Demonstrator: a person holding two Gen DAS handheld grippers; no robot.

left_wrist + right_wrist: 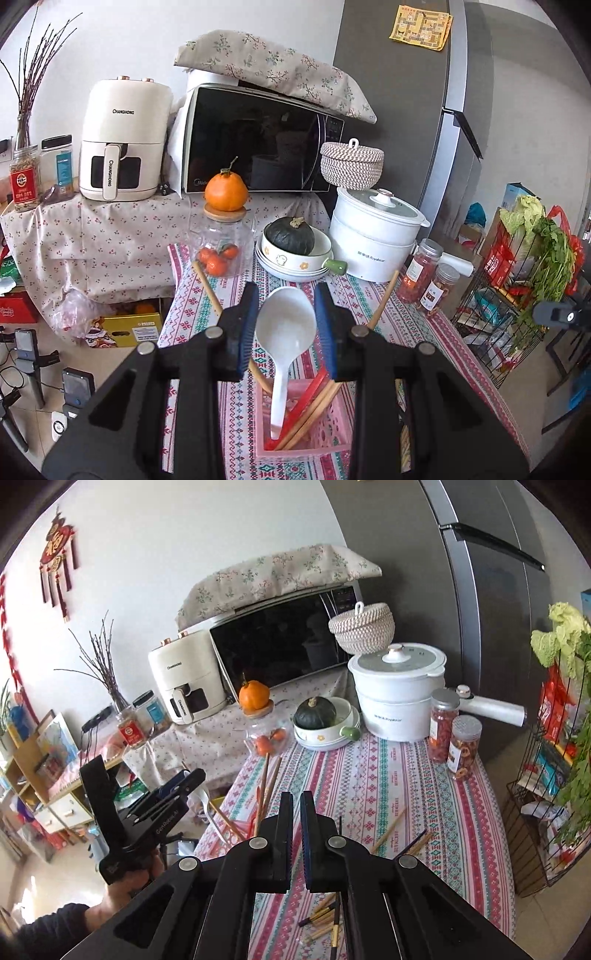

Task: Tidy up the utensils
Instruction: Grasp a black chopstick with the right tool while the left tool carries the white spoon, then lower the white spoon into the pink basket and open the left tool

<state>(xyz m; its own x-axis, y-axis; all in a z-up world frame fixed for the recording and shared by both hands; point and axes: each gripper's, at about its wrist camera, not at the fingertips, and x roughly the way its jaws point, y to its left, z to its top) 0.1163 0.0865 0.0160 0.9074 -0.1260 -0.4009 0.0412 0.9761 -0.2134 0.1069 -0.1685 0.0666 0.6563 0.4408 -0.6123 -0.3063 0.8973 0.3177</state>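
My left gripper (287, 286) is shut on the bowl of a white spoon (286, 325), its blue pads against both sides. The spoon's handle points down into a pink basket (328, 424) on the patterned tablecloth. Wooden chopsticks (314, 410) and a red utensil (310, 387) lean in that basket. In the right wrist view the left gripper (184, 779) is at the left over the table's edge, held by a person's hand. My right gripper (296, 795) is shut with nothing in it, above the table. Loose chopsticks (388, 829) lie to its right, and a bunch (321, 917) lies under it.
At the table's far end stand a glass jar of oranges (221, 251), a pan with a dark squash (291, 254), a white electric pot (373, 236) and two jars of dried food (424, 273). A wire rack with greens (546, 775) stands right of the table.
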